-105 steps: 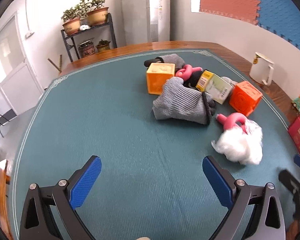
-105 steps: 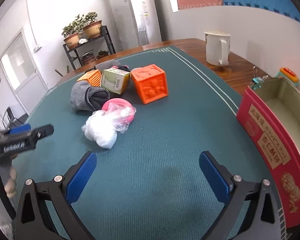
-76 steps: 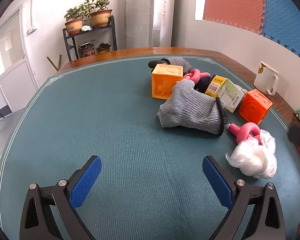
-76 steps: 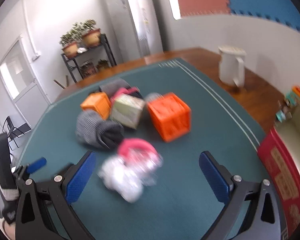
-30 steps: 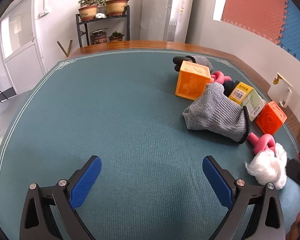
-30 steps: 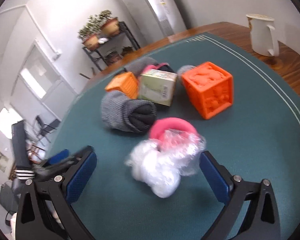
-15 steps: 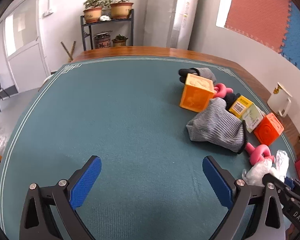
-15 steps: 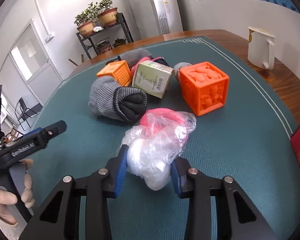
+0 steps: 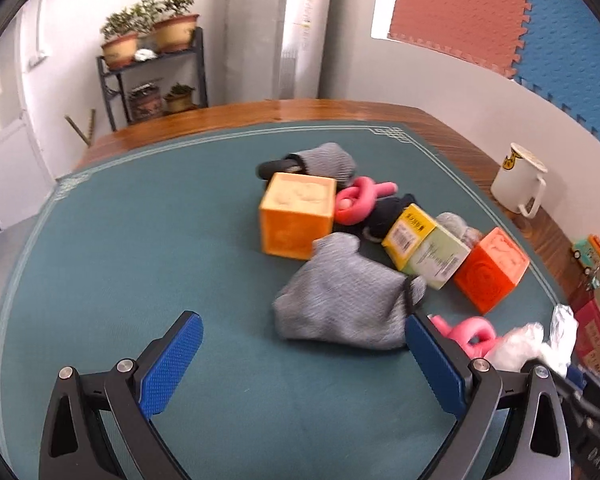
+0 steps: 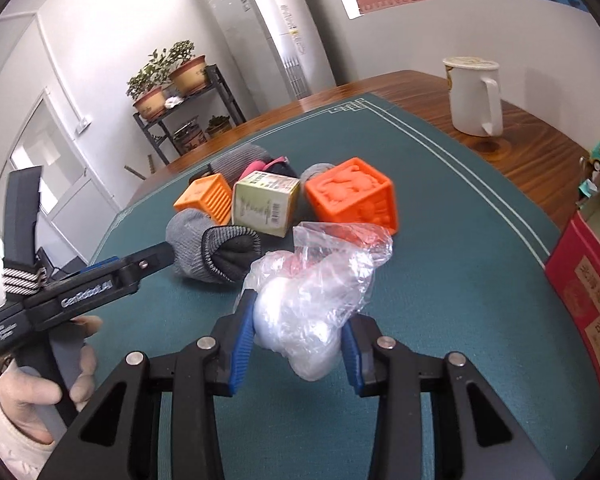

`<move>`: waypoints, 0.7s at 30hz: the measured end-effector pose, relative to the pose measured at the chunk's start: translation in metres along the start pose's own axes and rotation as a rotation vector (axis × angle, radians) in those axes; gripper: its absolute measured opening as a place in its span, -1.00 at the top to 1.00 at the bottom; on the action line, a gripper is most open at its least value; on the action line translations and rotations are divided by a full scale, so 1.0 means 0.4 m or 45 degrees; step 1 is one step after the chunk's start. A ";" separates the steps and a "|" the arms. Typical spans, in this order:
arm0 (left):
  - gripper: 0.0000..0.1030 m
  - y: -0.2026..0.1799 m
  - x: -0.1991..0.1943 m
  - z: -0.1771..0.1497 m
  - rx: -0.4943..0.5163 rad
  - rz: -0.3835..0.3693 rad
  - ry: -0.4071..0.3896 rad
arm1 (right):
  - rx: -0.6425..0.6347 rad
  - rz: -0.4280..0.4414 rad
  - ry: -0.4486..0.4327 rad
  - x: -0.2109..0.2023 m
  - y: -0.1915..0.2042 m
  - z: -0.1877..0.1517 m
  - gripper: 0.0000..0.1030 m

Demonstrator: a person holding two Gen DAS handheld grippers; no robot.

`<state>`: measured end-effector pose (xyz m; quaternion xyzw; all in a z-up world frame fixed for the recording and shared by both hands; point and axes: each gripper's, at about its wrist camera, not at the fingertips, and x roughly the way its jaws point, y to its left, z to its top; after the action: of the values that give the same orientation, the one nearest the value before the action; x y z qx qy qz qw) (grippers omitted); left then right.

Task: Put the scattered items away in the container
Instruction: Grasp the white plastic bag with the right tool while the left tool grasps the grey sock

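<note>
My right gripper (image 10: 298, 332) is shut on a clear plastic bag of white stuffing (image 10: 312, 304) and holds it above the green mat; the bag also shows in the left wrist view (image 9: 532, 344). A red tin container (image 10: 588, 300) stands at the right. My left gripper (image 9: 300, 360) is open and empty, with a grey sock (image 9: 340, 300) just beyond its right finger. The pile holds two orange cubes (image 9: 296, 216) (image 9: 490, 276), a yellow-green box (image 9: 428, 246), pink rings (image 9: 358, 200) (image 9: 470, 332) and another grey sock (image 9: 324, 162).
A white mug (image 10: 474, 96) stands on the wooden table edge at the right. A small toy bus (image 9: 588, 248) sits near the tin. The left gripper's body (image 10: 80, 288) and gloved hand are at the left in the right wrist view. A plant shelf (image 9: 152, 76) stands beyond the table.
My right gripper closed on the plastic bag and lifted it off the pink ring. My left gripper swung toward the pile, closer to the grey sock.
</note>
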<state>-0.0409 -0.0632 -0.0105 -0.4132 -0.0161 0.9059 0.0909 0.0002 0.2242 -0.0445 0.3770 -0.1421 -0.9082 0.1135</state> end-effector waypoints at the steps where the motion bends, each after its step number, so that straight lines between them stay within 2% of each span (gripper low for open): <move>1: -0.99 -0.002 0.011 0.007 -0.009 -0.014 0.003 | 0.003 0.001 0.003 0.001 0.000 -0.002 0.17; 6: -0.99 -0.006 0.070 0.045 -0.137 -0.041 0.018 | -0.001 -0.004 0.028 0.010 0.012 -0.002 0.17; 10: -0.99 -0.016 0.134 0.065 -0.185 0.001 0.045 | -0.003 -0.007 0.041 0.018 0.016 0.002 0.17; 16: -0.99 -0.008 0.202 0.039 -0.243 -0.035 0.117 | -0.008 -0.012 0.044 0.022 0.015 0.005 0.17; 17: -0.92 -0.014 0.198 0.036 -0.220 -0.031 0.106 | -0.011 -0.014 0.043 0.022 0.016 0.006 0.17; 18: -0.66 -0.020 0.194 0.033 -0.199 -0.038 0.108 | -0.012 -0.015 0.043 0.022 0.015 0.006 0.17; 21: -0.27 -0.045 0.167 0.024 -0.136 -0.021 0.080 | -0.009 -0.016 0.031 0.019 0.013 0.006 0.17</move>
<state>-0.0883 -0.0331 -0.0522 -0.4455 -0.0650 0.8897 0.0766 -0.0062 0.2174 -0.0460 0.3886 -0.1349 -0.9047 0.1108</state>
